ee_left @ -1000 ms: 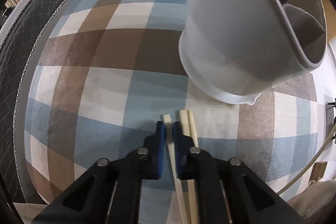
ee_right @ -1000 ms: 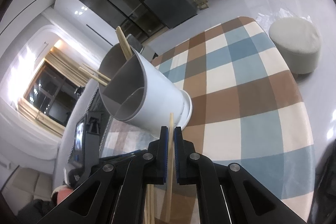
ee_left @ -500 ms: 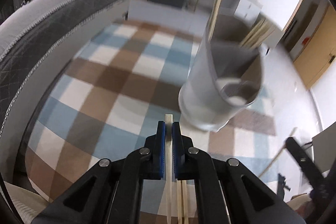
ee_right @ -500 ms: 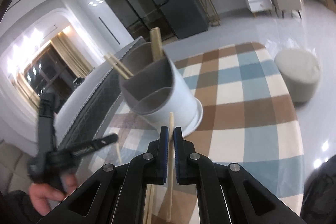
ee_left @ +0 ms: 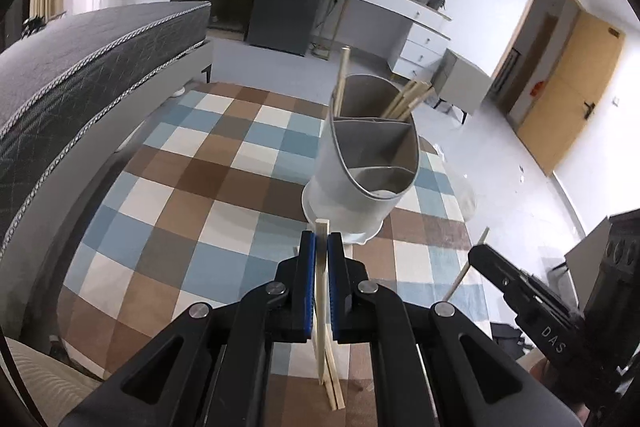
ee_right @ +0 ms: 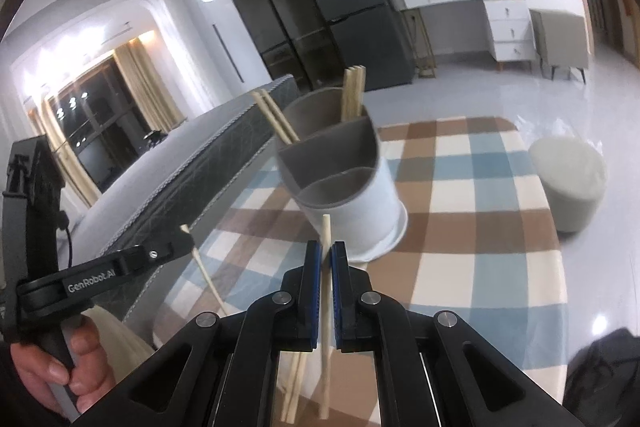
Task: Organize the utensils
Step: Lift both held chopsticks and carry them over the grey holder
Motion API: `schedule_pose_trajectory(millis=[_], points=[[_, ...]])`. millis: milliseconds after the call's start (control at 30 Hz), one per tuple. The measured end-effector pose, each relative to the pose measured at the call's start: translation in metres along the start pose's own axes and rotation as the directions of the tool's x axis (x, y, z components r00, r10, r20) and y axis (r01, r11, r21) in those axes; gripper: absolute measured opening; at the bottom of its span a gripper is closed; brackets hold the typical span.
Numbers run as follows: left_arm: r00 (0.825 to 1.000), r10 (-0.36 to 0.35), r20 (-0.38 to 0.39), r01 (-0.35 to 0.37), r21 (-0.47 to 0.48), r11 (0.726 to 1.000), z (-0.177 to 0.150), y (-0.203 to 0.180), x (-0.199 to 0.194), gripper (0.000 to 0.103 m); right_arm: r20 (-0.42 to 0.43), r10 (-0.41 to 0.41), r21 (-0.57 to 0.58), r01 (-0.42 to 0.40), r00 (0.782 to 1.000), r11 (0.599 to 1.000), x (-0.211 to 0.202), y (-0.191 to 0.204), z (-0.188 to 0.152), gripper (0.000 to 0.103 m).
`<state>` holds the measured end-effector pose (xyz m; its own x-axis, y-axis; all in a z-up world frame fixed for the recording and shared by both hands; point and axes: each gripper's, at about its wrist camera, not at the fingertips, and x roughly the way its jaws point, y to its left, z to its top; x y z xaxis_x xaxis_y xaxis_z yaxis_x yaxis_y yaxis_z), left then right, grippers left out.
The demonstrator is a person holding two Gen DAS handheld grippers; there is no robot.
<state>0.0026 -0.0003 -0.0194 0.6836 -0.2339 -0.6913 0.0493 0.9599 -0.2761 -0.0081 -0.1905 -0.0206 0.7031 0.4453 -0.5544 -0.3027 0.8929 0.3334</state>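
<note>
You are clamping one chopstick (ee_left: 321, 281) in the left gripper (ee_left: 321, 247) and another chopstick (ee_right: 326, 247) in the right gripper (ee_right: 326, 255), jaws nearly closed, both just before the divided holder (ee_left: 362, 163). Only the right view is showing a stool (ee_right: 570, 183) beyond the holder.

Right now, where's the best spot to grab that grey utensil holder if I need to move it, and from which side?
Probably the holder's plain outer wall, low near the flared base, from the side. Chopsticks stick out the top, so coming from above looks awkward.
</note>
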Motion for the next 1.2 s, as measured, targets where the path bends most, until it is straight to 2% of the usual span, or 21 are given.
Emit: schedule_pose_trajectory(millis=[200, 300, 433, 533, 700, 800, 867, 1033, 1200], points=[[1.000, 0.011, -0.025, -0.011, 0.030, 1.000, 0.003, -0.008, -0.003, 0.001, 0.007, -0.006, 0.002, 0.006, 1.000, 1.000, -0.004, 0.003, -0.003, 0.005], [0.999, -0.006, -0.041, 0.008, 0.049, 0.999, 0.004, -0.013, -0.005, 0.001, 0.022, -0.010, 0.011, 0.010, 1.000, 1.000, -0.011, 0.004, -0.001, 0.005], [0.999, -0.031, -0.040, 0.034, 0.071, 0.997, 0.010, -0.019, -0.014, 0.001, 0.045, -0.013, 0.024, 0.012, 0.999, 1.000, -0.019, 0.003, 0.005, 0.005], [0.996, -0.082, -0.022, 0.083, 0.047, 0.995, 0.017, -0.020, -0.029, 0.001, 0.075, -0.005, 0.025, 0.003, 0.997, 1.000, -0.030, 0.006, 0.015, 0.005], [0.992, -0.126, 0.008, 0.125, 0.031, 0.992, 0.034, -0.024, -0.046, 0.001, 0.121, -0.003, 0.015, 0.001, 0.993, 1.000, -0.042, 0.007, 0.034, 0.005], [0.984, -0.161, 0.083, 0.158, 0.042, 0.987, 0.046, -0.027, -0.062, 0.001, 0.143, -0.010, -0.011, 0.011, 0.990, 1.000, -0.046, 0.008, 0.050, 0.005], [0.971, -0.188, 0.148, 0.187, 0.019, 0.982, 0.058, -0.026, -0.074, 0.001, 0.159, -0.019, -0.033, 0.024, 0.987, 0.999, -0.049, 0.008, 0.062, 0.005], [0.950, -0.221, 0.219, 0.238, -0.052, 0.970, 0.090, -0.018, -0.086, 0.001, 0.204, -0.014, -0.094, 0.034, 0.979, 0.995, -0.060, 0.014, 0.101, 0.005], [0.937, -0.207, 0.282, 0.242, -0.092, 0.966, 0.124, -0.011, -0.089, 0.001, 0.246, 0.002, -0.173, 0.042, 0.969, 0.984, -0.063, 0.035, 0.146, 0.005]])
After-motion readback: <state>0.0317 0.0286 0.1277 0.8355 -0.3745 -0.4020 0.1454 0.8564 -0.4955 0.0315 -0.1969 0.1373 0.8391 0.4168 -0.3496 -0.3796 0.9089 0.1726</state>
